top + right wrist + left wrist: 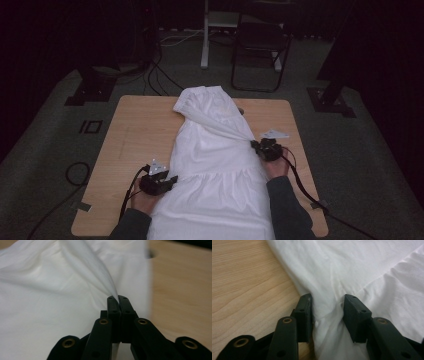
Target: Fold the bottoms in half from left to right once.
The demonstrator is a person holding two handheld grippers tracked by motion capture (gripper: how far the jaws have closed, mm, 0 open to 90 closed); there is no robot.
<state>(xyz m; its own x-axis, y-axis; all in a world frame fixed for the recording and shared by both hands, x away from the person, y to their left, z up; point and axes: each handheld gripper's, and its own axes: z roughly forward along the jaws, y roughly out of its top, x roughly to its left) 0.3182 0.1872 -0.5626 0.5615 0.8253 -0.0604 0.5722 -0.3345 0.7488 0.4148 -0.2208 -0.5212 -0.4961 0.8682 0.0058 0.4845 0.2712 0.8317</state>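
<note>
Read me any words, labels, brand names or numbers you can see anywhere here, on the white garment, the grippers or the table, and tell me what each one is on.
None can be read.
White garment: plain cloth, no print or tag showing.
Left gripper and right gripper: black jaws with brass rivets, no markings.
Wooden table: bare wood grain, no label.
A square outline marked on the floor holds no letters.
</note>
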